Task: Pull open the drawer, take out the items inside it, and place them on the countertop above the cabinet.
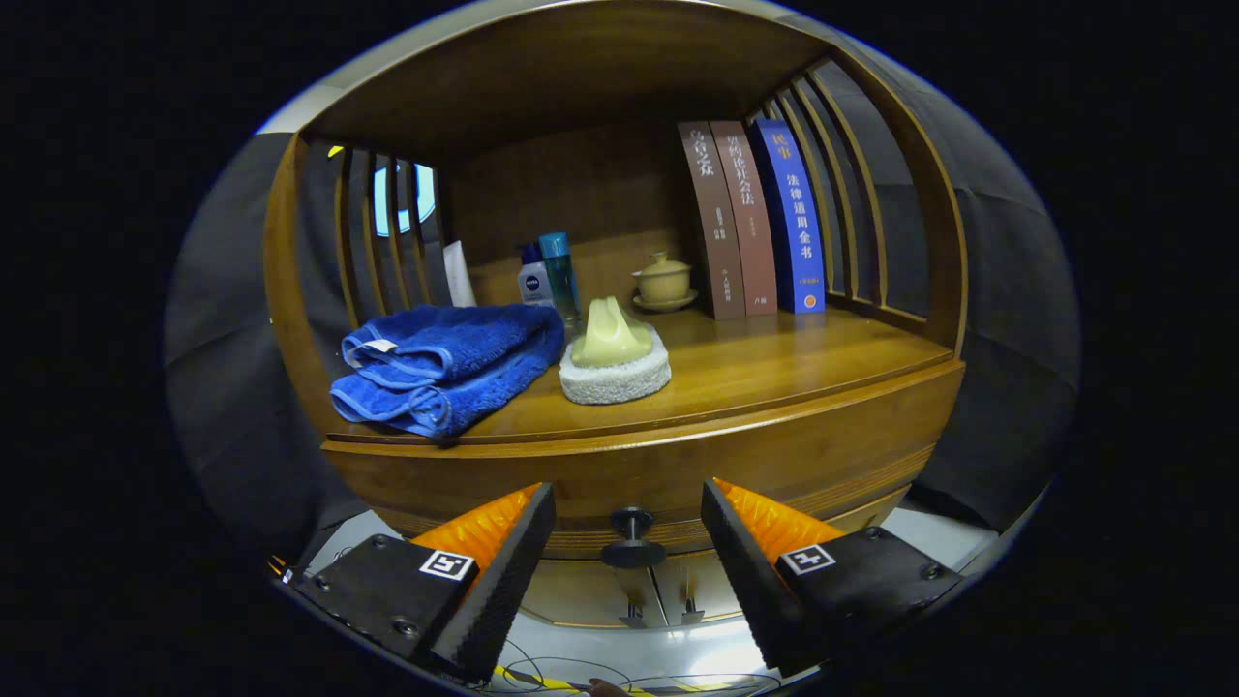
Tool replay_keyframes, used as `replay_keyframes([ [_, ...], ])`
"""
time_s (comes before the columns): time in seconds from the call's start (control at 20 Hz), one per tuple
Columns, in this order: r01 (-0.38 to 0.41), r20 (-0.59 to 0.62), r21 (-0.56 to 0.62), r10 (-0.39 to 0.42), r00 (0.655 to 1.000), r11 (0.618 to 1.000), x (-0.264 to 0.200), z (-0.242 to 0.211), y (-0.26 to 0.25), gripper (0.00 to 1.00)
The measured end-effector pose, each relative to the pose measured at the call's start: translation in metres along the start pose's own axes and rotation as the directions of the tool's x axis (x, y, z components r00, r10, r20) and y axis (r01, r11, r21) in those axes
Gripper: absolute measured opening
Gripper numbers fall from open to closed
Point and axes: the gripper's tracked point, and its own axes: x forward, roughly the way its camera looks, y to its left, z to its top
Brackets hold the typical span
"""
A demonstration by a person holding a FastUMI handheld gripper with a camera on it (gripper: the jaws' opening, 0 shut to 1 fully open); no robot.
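Note:
A wooden cabinet stands ahead, its drawer front closed under the countertop. A small dark round knob sticks out of the drawer front. My gripper is open, its two fingers either side of the knob with gaps on both sides, touching nothing. On the countertop lie a folded blue towel at the left and a pale yellow object on a white sponge-like pad beside it. The drawer's inside is hidden.
At the back of the shelf stand two small bottles, a lidded tea cup on a saucer and three upright books. Slatted wooden sides close the shelf left and right. Cables lie on the pale floor below.

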Motion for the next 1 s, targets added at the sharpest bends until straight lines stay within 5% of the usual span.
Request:
replay_keyframes([
  [0.5,-0.064,0.208,-0.08,0.08,0.975,0.995,-0.112,0.146,0.037,0.99],
  [1.0,-0.07,0.344,-0.098,0.1,0.933,0.993,-0.194,0.193,0.047,0.99],
])
